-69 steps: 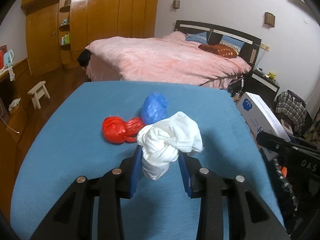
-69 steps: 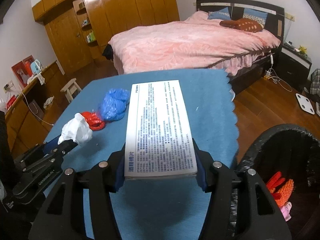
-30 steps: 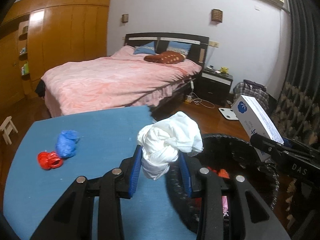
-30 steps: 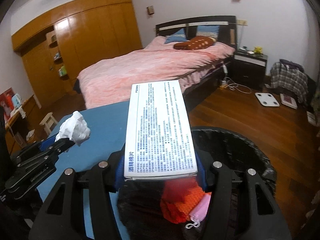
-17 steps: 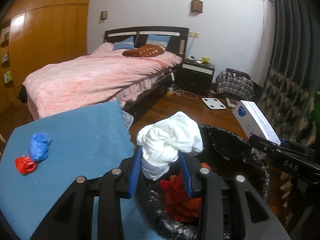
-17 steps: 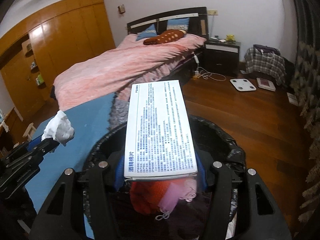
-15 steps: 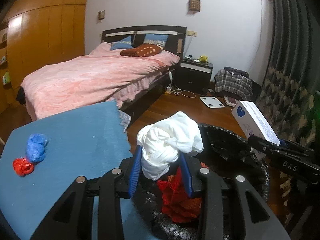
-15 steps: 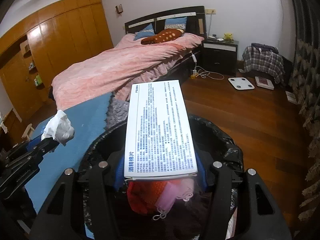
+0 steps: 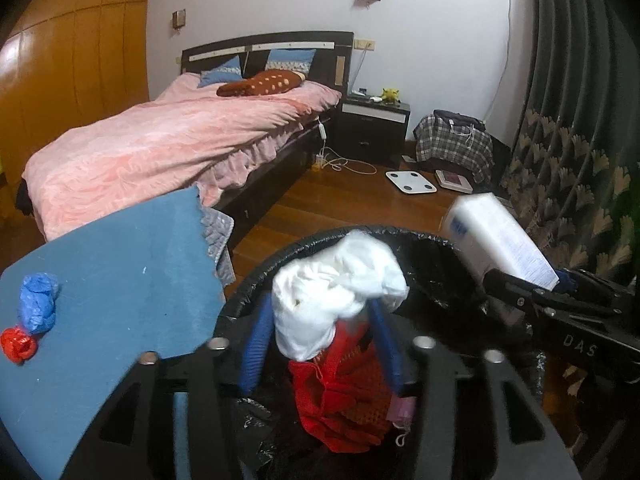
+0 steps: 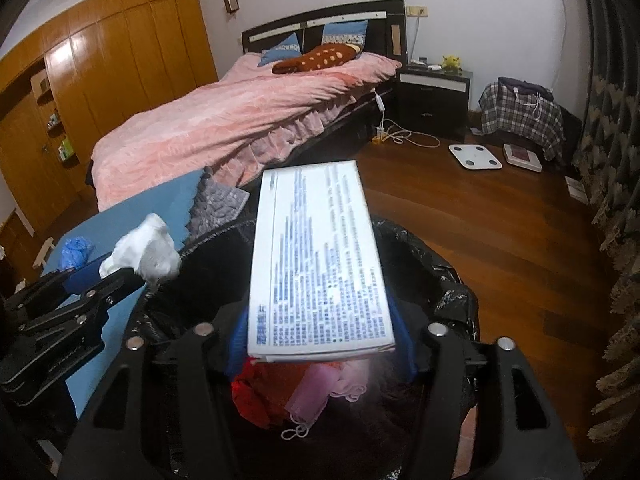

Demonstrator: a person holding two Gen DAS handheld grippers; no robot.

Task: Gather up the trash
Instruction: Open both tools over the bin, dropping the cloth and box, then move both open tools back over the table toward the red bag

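Trash: white wad (image 9: 340,292) sits between the left gripper (image 9: 320,340) blue pads (image 9: 254,344), right over the black-lined bin (image 9: 436,248). L jaws are opening; gaps show on both sides of the wad's lower part, so pads look off it. Wad is blurred. Right-wrist view shows the same wad (image 10: 146,250) at the bin's left rim.

White box (image 10: 318,264) lies flat between the right gripper (image 10: 320,344) pads, above the bin (image 10: 424,264) mouth. R jaws are opening too; blue pads (image 10: 236,340) stand clear of the box's near corners, so grip appears let go. Box face is covered w/ blue printed text in rows, blurred, not readable; bigger blue characters at its near left corner, also unreadable. In the left view the box (image 9: 496,240) shows a blue logo on its end, too smeared to read.

R tool body carries "DAS" (image 9: 576,344) in raised letters, rest hidden.

Inside bin: red mesh bag (image 9: 340,400), pink mask (image 10: 316,396) w/ ear loop.

On blue table (image 9: 120,280), well apart from the bin: blue bag (image 9: 38,304) touching red bag (image 9: 18,344), at the far left edge.
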